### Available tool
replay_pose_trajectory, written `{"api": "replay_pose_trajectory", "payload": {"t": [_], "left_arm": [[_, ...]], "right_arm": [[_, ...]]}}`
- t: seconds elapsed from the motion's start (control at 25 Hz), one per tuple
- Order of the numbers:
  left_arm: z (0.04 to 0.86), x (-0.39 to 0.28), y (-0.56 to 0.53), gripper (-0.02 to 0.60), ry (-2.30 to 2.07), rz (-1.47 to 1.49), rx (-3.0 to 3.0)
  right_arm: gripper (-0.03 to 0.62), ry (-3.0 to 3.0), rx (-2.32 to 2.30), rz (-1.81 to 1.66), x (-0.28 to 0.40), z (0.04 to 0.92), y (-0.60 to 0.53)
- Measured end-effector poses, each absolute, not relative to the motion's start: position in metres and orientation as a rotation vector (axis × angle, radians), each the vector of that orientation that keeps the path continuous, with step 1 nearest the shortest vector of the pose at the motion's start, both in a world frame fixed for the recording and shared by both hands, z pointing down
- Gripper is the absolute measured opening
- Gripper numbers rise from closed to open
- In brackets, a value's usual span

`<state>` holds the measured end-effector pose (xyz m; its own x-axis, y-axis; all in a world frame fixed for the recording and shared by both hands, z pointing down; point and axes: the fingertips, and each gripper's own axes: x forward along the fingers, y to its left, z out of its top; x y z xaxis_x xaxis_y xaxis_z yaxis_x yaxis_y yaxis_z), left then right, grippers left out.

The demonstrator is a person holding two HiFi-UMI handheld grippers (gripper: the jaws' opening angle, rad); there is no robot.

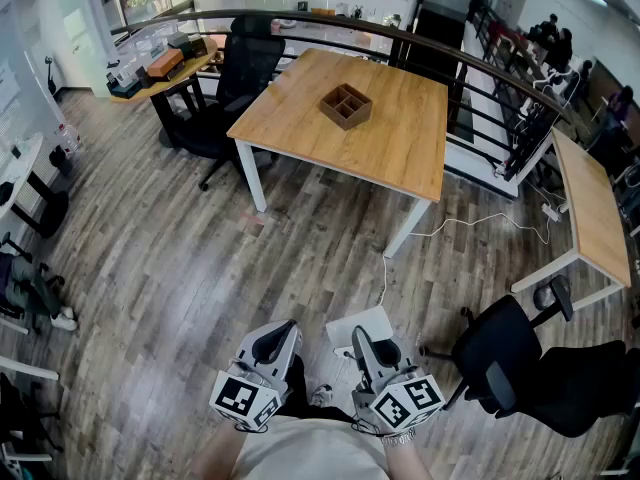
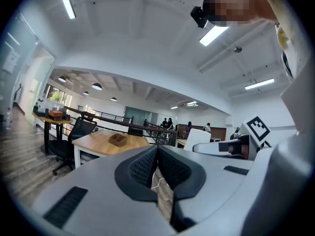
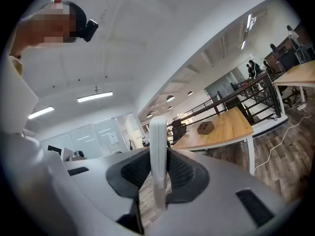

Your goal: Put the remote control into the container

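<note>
Remote (image 3: pixel 158 127): slim, white, showing edge-on, standing upright, sticking out above pads. Right tongs (image 3: pixel 159 171) clamping it by both flat sides. Left tongs (image 2: pixel 156 154) pressing together, gripping nothing. Both hanging close to person's body, well apart from surface (image 1: pixel 400 143). Container (image 1: pixel 346 106): brown wooden box with compartments, sitting mid-surface, bare wood showing all round. Open plank floor (image 1: pixel 200 268) lying between. Black chair (image 1: pixel 245 68) standing at surface's far left, another (image 1: pixel 530 368) near right tongs. Railing (image 1: pixel 480 118) running behind surface.
</note>
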<state>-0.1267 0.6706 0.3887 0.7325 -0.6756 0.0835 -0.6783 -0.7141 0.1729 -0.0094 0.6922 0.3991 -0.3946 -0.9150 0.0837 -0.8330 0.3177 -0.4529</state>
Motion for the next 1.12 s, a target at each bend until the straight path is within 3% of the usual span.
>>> {"api": "replay_pose_trajectory", "payload": {"t": [0.28,0.48,1.12], "left_arm": [[0.381,-0.104,0.599,0.012,-1.049,0.017,2.834],[0.393,-0.135,0.525,0.012,-1.060,0.059,2.789],[0.368,-0.222,0.337,0.012,-1.008,-0.049,2.814]], "right_arm": [[0.103,2.354,-1.708,-0.688,0.008,0.402,0.649],[0.103,2.321,-1.762,-0.701,0.005,0.406,0.567],[0.103,2.452,-1.723,-0.636,-0.116,0.380,0.370]]}}
